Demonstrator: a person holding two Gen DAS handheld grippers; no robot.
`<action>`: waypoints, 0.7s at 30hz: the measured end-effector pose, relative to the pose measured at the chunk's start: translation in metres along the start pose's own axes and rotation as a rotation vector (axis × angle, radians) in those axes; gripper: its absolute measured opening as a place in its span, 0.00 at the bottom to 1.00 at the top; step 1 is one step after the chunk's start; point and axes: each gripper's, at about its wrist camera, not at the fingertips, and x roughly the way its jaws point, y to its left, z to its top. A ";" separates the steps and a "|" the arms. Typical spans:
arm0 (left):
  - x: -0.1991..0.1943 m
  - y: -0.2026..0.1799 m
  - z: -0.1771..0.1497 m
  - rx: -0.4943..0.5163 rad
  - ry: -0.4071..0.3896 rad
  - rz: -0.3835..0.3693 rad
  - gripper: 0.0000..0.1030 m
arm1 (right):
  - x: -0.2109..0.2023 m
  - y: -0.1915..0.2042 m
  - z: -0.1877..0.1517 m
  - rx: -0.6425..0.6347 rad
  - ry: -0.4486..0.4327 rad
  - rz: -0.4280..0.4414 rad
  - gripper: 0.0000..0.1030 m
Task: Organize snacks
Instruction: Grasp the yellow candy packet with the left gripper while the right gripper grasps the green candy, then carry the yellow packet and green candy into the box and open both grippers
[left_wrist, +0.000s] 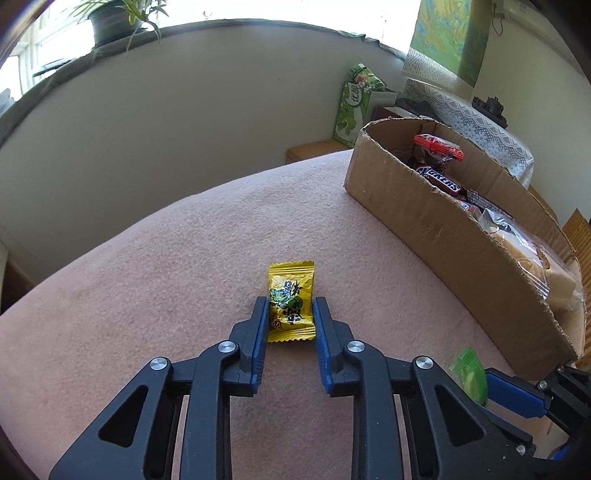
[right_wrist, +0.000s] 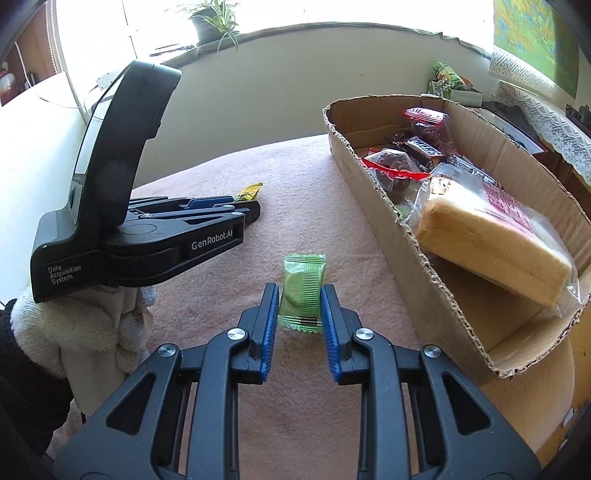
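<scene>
My left gripper is shut on a yellow candy packet, its blue pads pressing both long sides just over the pink tablecloth. My right gripper is shut on a green wrapped snack in the same way. In the right wrist view the left gripper lies to the left, with the yellow packet poking out past its tips. In the left wrist view the green snack shows at the lower right, between the right gripper's fingers.
An open cardboard box stands to the right, holding a bagged loaf of bread, a Snickers bar and red-wrapped snacks. A gloved hand holds the left gripper. Green cartons stand by the wall behind the table.
</scene>
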 end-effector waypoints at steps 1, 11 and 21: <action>-0.002 0.003 -0.001 -0.011 0.001 -0.001 0.21 | -0.002 0.000 -0.001 -0.002 -0.003 0.007 0.23; -0.039 0.000 0.005 -0.040 -0.065 0.013 0.21 | -0.025 -0.009 0.007 -0.008 -0.053 0.066 0.23; -0.080 -0.032 0.028 -0.014 -0.179 -0.019 0.21 | -0.067 -0.019 0.023 -0.046 -0.127 0.104 0.23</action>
